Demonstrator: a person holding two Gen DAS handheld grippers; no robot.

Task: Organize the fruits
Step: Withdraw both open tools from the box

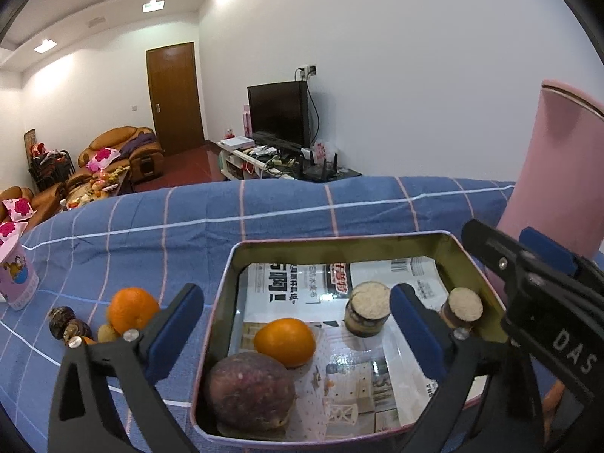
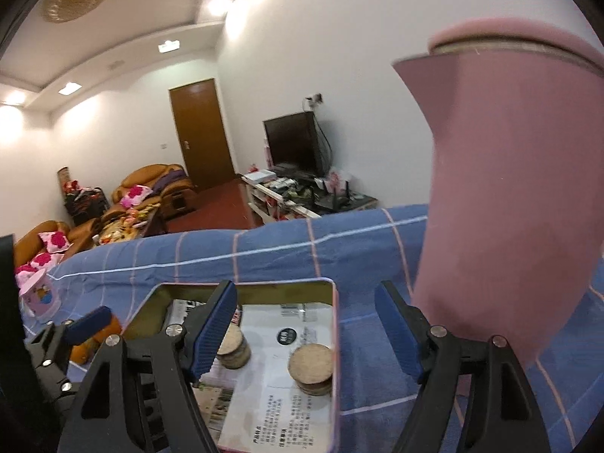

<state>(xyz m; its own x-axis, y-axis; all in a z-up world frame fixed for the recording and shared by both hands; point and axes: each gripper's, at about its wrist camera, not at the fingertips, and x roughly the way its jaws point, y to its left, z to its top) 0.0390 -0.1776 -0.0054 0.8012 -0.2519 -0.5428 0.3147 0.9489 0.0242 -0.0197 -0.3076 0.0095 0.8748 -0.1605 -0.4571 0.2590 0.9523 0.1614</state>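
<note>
Both claws, the left gripper (image 1: 298,324) and the right gripper (image 2: 305,324), are held wide open and empty over the tin (image 1: 339,243), where an orange (image 1: 285,341) and a dark fruit (image 1: 251,389) are already gathered, while another orange (image 1: 132,309) is left on the cloth (image 1: 151,234).

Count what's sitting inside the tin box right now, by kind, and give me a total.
Inside the pink-rimmed metal tin box:
Round orange fruits: 1
Dark purple wrinkled round fruits: 1
Small cork-topped glass jars: 2
Total: 4
</note>
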